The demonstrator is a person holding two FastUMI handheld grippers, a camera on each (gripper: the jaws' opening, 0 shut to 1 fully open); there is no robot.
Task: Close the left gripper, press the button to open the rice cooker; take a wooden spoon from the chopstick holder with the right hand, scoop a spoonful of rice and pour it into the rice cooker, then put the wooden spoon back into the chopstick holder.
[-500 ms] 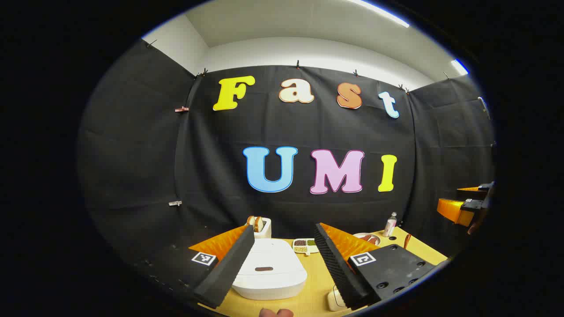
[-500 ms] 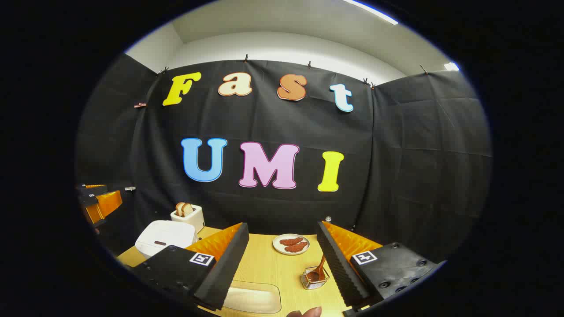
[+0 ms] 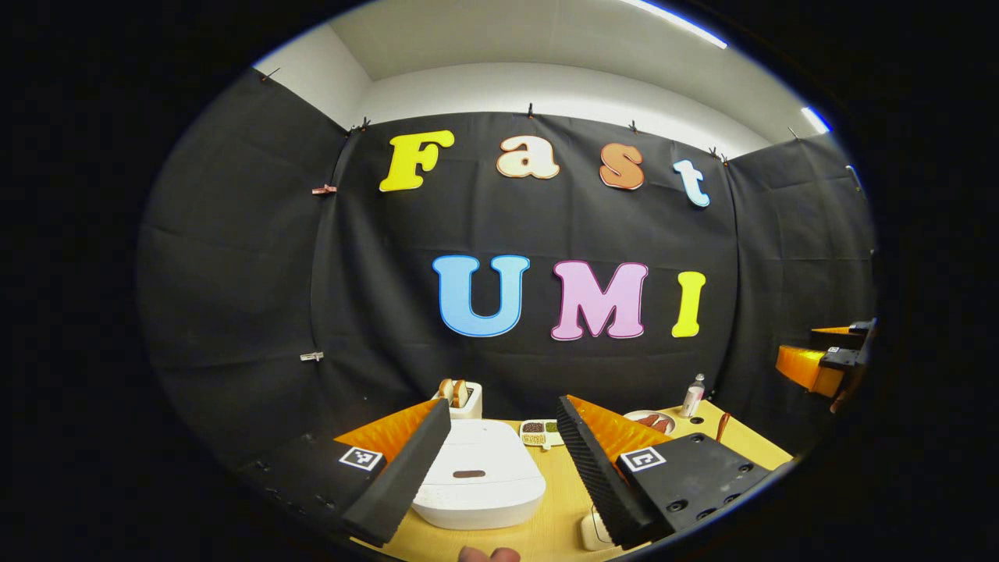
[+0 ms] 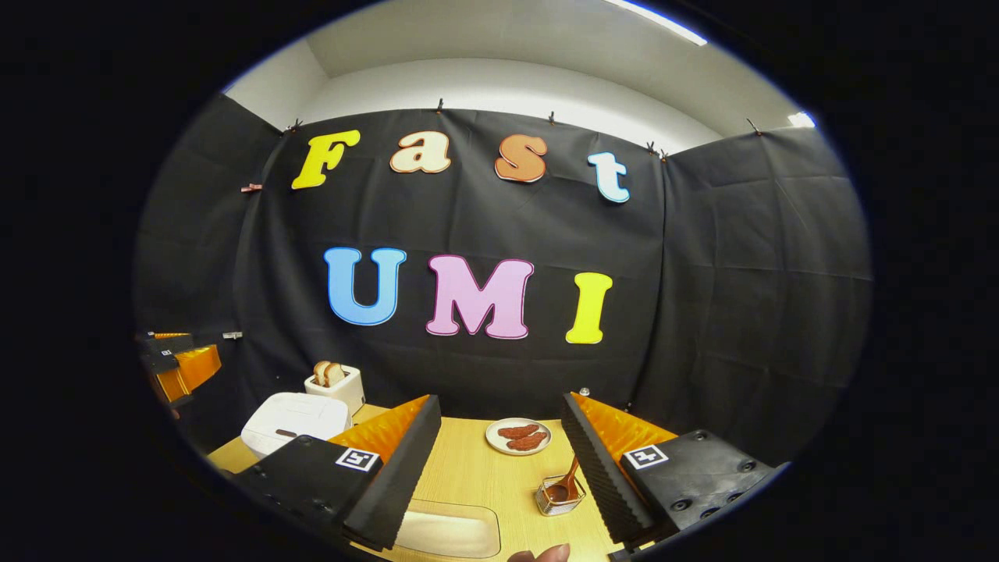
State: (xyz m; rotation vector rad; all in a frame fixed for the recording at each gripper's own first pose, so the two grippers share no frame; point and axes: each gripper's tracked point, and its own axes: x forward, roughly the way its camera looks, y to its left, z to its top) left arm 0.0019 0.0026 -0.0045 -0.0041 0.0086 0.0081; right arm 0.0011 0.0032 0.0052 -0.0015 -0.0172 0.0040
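In the left gripper view I see my left gripper (image 3: 499, 460) with its fingers wide apart, holding nothing, above the white rice cooker (image 3: 480, 484), whose lid is shut, on the wooden desk (image 3: 558, 523). In the right gripper view my right gripper (image 4: 499, 460) also has the fingers wide and empty. The wooden spoon (image 4: 563, 485) stands in the wire chopstick holder (image 4: 558, 499), just beside the right finger. A plate (image 4: 518, 437) lies farther behind, and a toaster (image 4: 334, 387) behind the cooker

Right finger hides part of the wooden spoon (image 4: 567, 481)
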